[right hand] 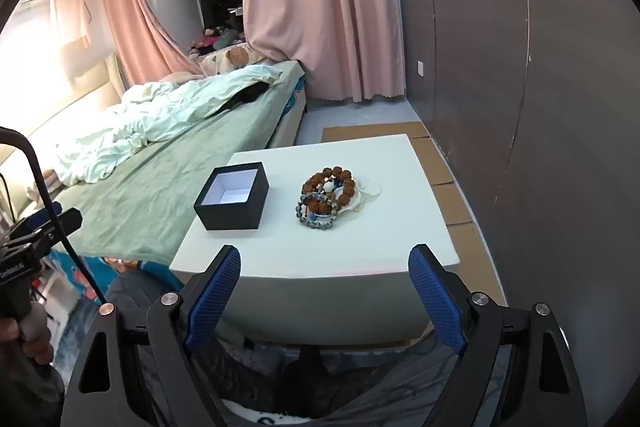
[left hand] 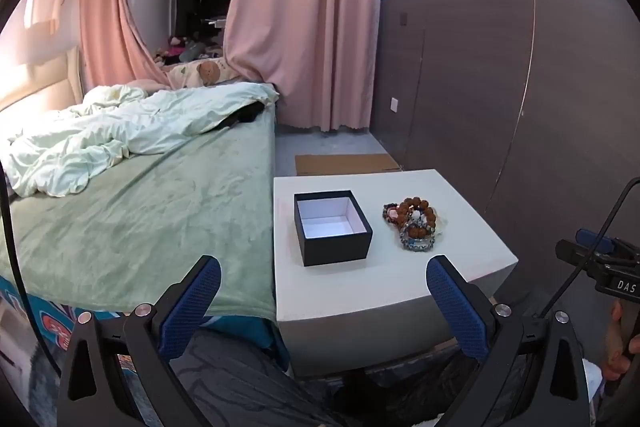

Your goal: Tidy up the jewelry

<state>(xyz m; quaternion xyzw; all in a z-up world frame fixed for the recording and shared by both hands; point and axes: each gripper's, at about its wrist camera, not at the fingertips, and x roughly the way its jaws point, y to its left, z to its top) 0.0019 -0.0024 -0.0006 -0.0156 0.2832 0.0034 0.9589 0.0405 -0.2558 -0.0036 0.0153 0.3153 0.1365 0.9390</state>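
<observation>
A black box [left hand: 332, 227] [right hand: 232, 197] with a white lining sits open and empty on the white table [left hand: 472, 227] [right hand: 400, 227]. To its right lies a heap of bead bracelets [left hand: 414, 225] [right hand: 328, 197], brown wooden beads on top of darker glassy ones. My left gripper [left hand: 322, 271] hangs open short of the table's near edge, nothing between its blue pads. My right gripper [right hand: 324, 259] is also open and empty, held back from the table's front edge, facing the bracelets.
A bed with a green sheet [left hand: 140, 203] [right hand: 160, 167] and rumpled duvet adjoins the table's left side. A dark panelled wall [left hand: 520, 87] [right hand: 540, 107] runs along the right. Cardboard [left hand: 344, 163] [right hand: 440, 163] lies on the floor behind the table. Pink curtains [left hand: 304, 7] hang behind.
</observation>
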